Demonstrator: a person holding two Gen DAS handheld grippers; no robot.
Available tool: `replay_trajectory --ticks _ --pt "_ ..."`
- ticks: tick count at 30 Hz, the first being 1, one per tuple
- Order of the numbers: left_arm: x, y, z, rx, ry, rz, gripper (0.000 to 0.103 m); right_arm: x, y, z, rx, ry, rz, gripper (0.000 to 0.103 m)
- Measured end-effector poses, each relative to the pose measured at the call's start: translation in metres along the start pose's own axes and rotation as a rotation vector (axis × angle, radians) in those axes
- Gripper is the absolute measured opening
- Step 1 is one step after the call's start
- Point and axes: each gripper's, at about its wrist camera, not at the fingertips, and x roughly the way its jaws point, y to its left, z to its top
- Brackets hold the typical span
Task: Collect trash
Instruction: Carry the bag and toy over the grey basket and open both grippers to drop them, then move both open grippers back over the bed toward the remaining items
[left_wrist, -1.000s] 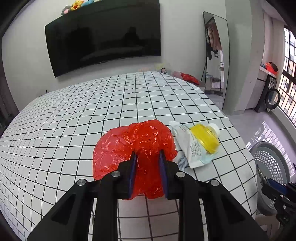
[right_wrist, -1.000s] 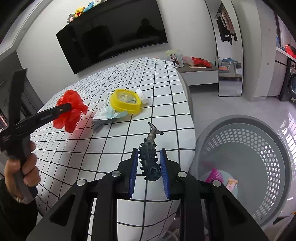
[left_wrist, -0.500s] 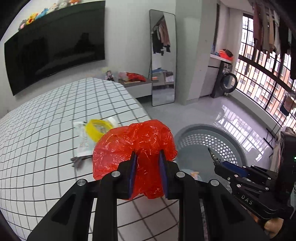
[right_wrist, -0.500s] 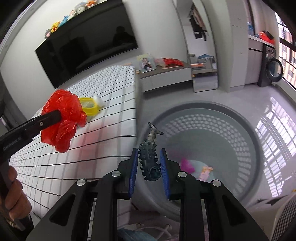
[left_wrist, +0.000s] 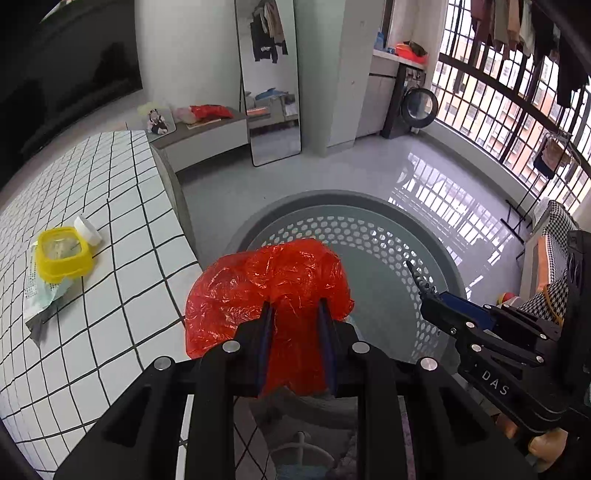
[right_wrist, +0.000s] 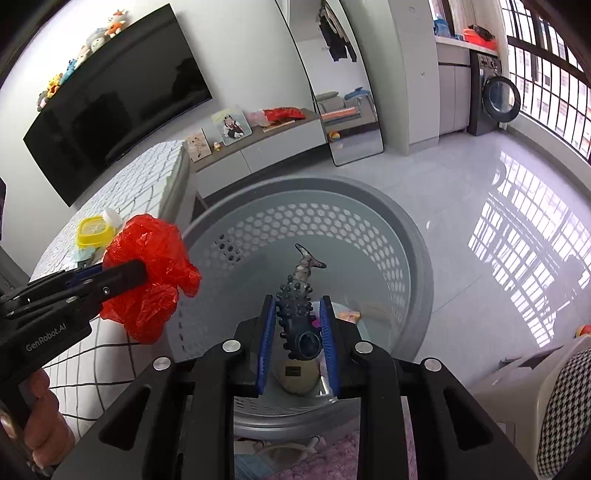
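Both loads look ready to drop, so each claw should be brought fully over the grey perforated basket (right_wrist: 417, 258) before letting go; the crumpled red plastic bag (left_wrist: 269, 280) is light and may cling or drift toward the rim. The left claw (left_wrist: 295, 314) is clamped on that bag, above the basket's near edge beside the bench (left_wrist: 122, 258). The right claw (right_wrist: 297, 314) pinches the dark knobbly toy (right_wrist: 297, 310) narrowly over the basket's middle; beyond, the yellow lid (left_wrist: 62, 254) and wrappers remain on the bench.

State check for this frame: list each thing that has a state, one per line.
left gripper: shut on the red plastic bag, at the basket's edge
right gripper: shut on the dark spiky toy, over the basket
laundry basket: upright, some trash inside
yellow tub: on the table, lidded
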Motion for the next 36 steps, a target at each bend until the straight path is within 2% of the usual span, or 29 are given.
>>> replay_trajectory --ticks 7,13,15,17,18,19,20,26,36 --pt "0.020 -0.005 0.002 0.024 0.052 0.016 0.027 0.007 -0.010 -0.001 0.025 0.007 0.013 0.024" --pt "0.020 -0.004 0.002 0.021 0.055 0.026 0.032 0.006 -0.015 -0.002 0.029 0.003 0.015 0.024" --pt "0.021 -0.004 0.001 0.022 0.057 0.028 0.036 0.004 -0.014 -0.002 0.028 -0.007 0.013 0.029" --pt "0.019 -0.004 0.001 0.022 0.053 0.031 0.047 0.001 -0.014 -0.001 0.031 -0.025 0.009 0.044" --pt "0.019 -0.004 0.002 0.021 0.049 0.033 0.052 -0.001 -0.013 -0.001 0.033 -0.034 0.010 0.047" --pt "0.017 -0.004 0.002 0.019 0.043 0.036 0.062 -0.002 -0.013 0.000 0.032 -0.040 0.013 0.049" --pt "0.015 -0.003 0.002 0.017 0.033 0.039 0.063 -0.002 -0.013 0.000 0.030 -0.042 0.014 0.049" --pt "0.011 0.001 0.002 0.003 0.027 0.042 0.064 -0.002 -0.010 0.001 0.030 -0.038 0.018 0.049" --pt "0.003 0.005 -0.002 -0.017 0.012 0.046 0.070 -0.006 -0.009 0.003 0.044 -0.048 0.017 0.052"
